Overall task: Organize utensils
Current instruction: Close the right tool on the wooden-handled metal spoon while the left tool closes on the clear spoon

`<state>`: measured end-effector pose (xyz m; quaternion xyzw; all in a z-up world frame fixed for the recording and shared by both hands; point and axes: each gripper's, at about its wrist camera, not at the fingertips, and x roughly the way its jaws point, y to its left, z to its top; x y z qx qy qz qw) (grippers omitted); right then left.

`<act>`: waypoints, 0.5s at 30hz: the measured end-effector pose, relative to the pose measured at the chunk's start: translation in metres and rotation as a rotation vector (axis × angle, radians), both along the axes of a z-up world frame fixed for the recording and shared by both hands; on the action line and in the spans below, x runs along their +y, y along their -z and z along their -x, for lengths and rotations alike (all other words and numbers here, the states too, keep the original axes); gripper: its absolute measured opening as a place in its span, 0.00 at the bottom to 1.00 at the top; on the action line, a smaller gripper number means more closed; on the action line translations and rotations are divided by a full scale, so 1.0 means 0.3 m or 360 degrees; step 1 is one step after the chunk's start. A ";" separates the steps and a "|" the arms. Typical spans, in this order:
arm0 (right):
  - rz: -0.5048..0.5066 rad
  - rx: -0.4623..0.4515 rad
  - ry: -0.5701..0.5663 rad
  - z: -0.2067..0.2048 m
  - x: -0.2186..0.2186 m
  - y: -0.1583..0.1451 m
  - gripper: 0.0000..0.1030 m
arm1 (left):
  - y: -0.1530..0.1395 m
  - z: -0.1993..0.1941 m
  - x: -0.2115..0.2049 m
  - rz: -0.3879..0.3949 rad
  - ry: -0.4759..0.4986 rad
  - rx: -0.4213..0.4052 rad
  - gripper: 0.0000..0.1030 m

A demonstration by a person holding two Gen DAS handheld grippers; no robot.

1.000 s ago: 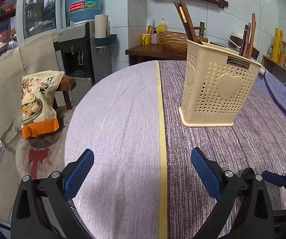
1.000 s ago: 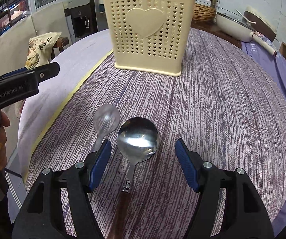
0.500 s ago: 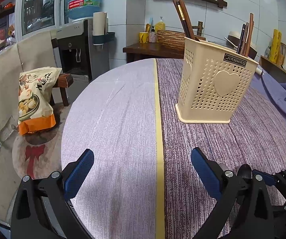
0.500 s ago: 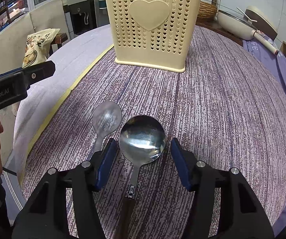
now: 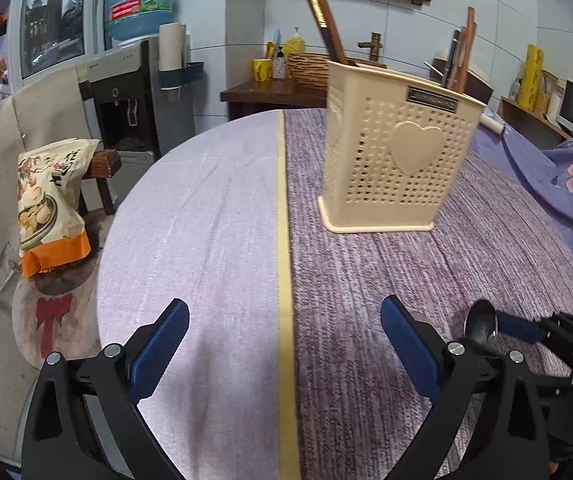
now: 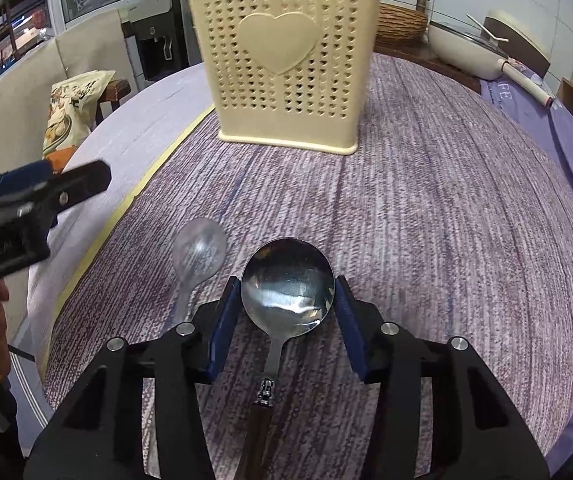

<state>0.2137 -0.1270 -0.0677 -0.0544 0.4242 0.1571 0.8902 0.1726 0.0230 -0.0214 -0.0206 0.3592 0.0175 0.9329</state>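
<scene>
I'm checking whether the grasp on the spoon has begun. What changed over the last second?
The right hand-held gripper narrowed its fingers until they flank the metal spoon bowl; contact is unclear. The left hand-held gripper stayed open and empty. The clear plastic spoon and utensil holder haven't moved.

table (image 6: 466,208): striped cloth | holder (image 6: 286,60) at 12 o'clock | metal spoon (image 6: 286,288), clear spoon (image 6: 198,252) at 6 o'clock

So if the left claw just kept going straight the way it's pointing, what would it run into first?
Probably nothing on the table. The open left claw points along the yellow stripe over bare tablecloth; the cream utensil holder stands right of that line. Beyond the table's far edge a wooden side table comes next, though depth is unclear.
</scene>
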 end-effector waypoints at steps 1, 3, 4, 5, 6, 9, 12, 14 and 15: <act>-0.0002 -0.0003 0.0016 -0.005 -0.013 -0.003 0.46 | 0.000 0.001 -0.014 0.0001 0.0027 0.0007 0.86; -0.0011 -0.0004 0.0052 -0.015 -0.039 -0.007 0.46 | 0.002 0.005 -0.048 -0.0007 0.0085 0.0022 0.80; -0.0015 -0.0004 0.0068 -0.018 -0.049 -0.008 0.46 | 0.003 0.008 -0.069 -0.0015 0.0118 0.0030 0.76; -0.0023 -0.0003 0.0088 -0.023 -0.065 -0.009 0.46 | 0.006 0.010 -0.086 -0.0019 0.0144 0.0039 0.76; -0.0031 -0.0002 0.0106 -0.028 -0.080 -0.010 0.46 | 0.009 0.013 -0.105 -0.0019 0.0178 0.0050 0.74; -0.0037 -0.0003 0.0148 -0.040 -0.113 -0.014 0.46 | 0.021 0.019 -0.154 -0.0020 0.0254 0.0078 0.70; -0.0048 -0.0005 0.0179 -0.050 -0.143 -0.019 0.46 | 0.039 0.017 -0.194 -0.0022 0.0304 0.0109 0.70; -0.0054 -0.0008 0.0195 -0.053 -0.155 -0.020 0.46 | 0.050 0.014 -0.221 -0.0034 0.0327 0.0126 0.69; -0.0058 -0.0009 0.0203 -0.054 -0.162 -0.021 0.46 | 0.057 0.011 -0.235 -0.0044 0.0338 0.0133 0.67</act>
